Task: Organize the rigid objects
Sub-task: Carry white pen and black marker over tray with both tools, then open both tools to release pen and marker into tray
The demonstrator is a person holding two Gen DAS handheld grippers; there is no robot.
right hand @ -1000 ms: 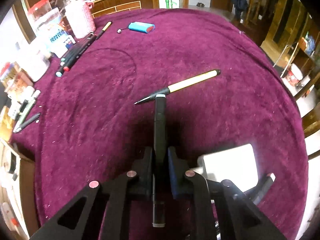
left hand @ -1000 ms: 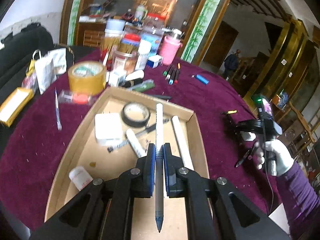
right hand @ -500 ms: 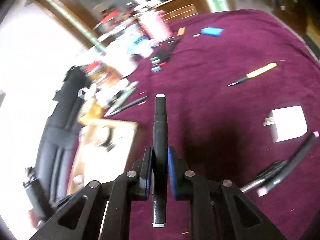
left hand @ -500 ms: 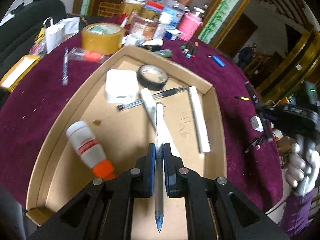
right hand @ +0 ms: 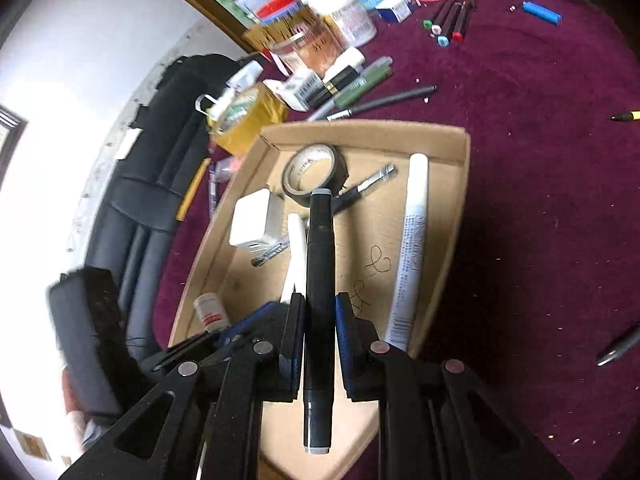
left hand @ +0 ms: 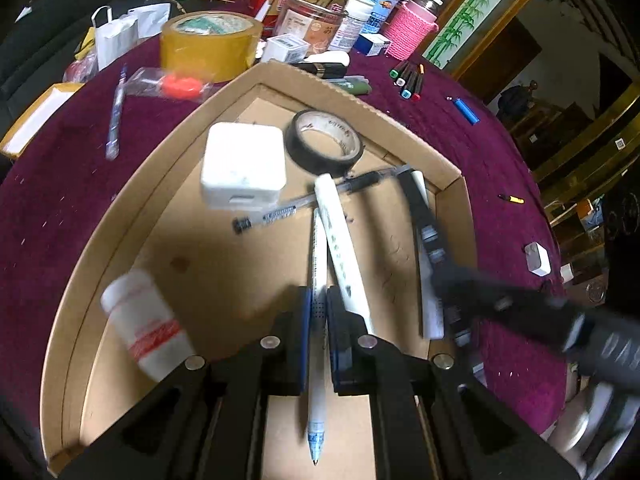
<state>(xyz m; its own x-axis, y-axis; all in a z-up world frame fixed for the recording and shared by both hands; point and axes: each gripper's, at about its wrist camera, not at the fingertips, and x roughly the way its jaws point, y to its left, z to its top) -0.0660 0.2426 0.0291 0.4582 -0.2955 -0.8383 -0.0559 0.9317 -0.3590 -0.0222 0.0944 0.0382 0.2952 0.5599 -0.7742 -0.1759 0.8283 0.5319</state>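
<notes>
Over the shallow cardboard tray (left hand: 452, 208), the white pen (left hand: 318, 272) and the black marker (right hand: 319, 264) are gripped by closed jaws; next, release inside the tray is called for

A: State the held items.
B: White pen (left hand: 319, 280), slim, tip toward the camera, clamped over the cardboard tray (left hand: 132, 216). Black marker (right hand: 319, 280), grey end caps, clamped lengthwise above the same tray.

A: Tray contents?
B: White charger block (left hand: 243, 168), black tape roll (left hand: 325, 142), clear pen (left hand: 320, 196), two white tubes (left hand: 342, 256), and a white bottle (left hand: 144, 326) lying on its side.
</notes>
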